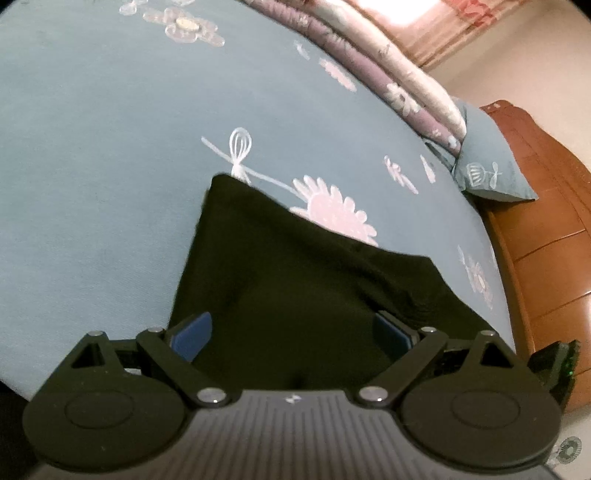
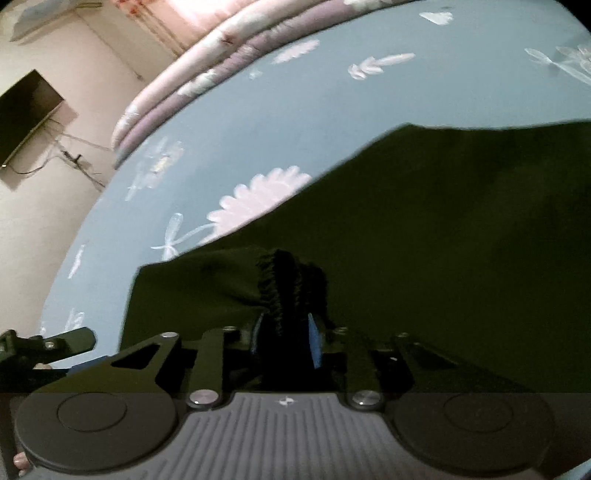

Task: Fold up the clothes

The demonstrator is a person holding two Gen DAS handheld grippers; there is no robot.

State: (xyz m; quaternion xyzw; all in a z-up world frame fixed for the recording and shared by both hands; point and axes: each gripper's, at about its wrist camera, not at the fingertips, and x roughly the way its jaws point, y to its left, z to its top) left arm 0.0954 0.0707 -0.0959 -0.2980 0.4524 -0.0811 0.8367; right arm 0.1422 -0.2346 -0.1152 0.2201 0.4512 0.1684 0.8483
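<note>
Pinching bunched dark garment [image 2: 424, 240], right gripper [image 2: 286, 338] jaws clamped; left gripper [image 1: 291, 332] jaws apart; folds indistinct.

Lighting: dim indoor light is falling over both views; a strong pinkish-white glare is burning out the curtained window [image 1: 413, 11] at the top edge of each frame. Exposure: the dark, near-black cloth garment [image 1: 295, 288] is reading as a flat mass, its folds barely showing. Colour: the pale blue flower-printed bedsheet [image 1: 92, 166] is looking greyish and muted. Sharpness: the right wrist view is smearing with motion blur, especially along the garment's edges; the left wrist view is staying somewhat crisper. Distortion: fisheye curvature is bending the bed's outline, and black vignetting is darkening the corners.
</note>
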